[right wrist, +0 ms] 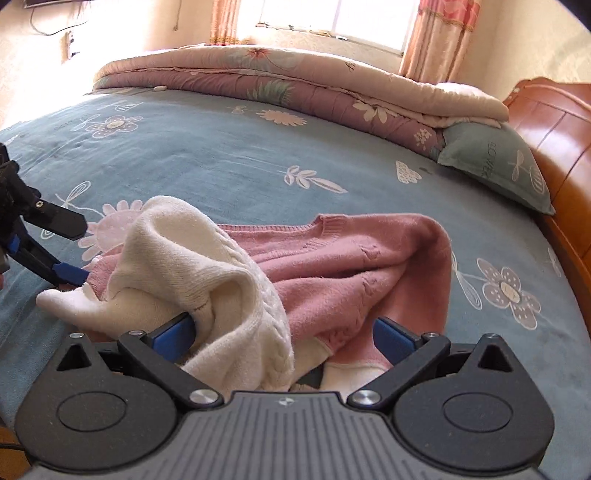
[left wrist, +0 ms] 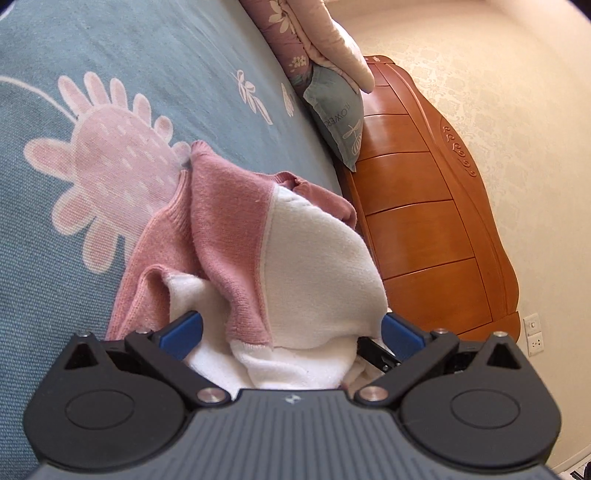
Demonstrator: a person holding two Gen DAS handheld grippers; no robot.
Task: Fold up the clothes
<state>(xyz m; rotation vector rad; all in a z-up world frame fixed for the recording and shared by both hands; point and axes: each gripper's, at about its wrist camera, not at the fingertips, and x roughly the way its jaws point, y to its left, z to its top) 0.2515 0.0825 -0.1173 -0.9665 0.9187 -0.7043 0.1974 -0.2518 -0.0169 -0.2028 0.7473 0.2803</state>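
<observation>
A pink and white knit sweater [left wrist: 236, 229] lies bunched on the blue flowered bedspread [left wrist: 147, 55]. My left gripper [left wrist: 291, 328] has its blue fingers spread wide, with sweater cloth heaped between and over them. In the right wrist view the sweater [right wrist: 351, 258] spreads pink to the right, with a white part [right wrist: 177, 251] humped up on the left. My right gripper [right wrist: 284, 332] is also spread wide, cloth lying between its fingers. The left gripper [right wrist: 66, 273] shows at the left edge, its blue fingertip touching the sweater's white edge.
A folded pink floral quilt [right wrist: 295, 85] lies along the far side of the bed. A blue-green pillow [right wrist: 495, 162] leans by the wooden headboard [left wrist: 424, 206]. A wall socket [left wrist: 533, 334] sits on the cream wall. A window with curtains [right wrist: 332, 18] is behind the bed.
</observation>
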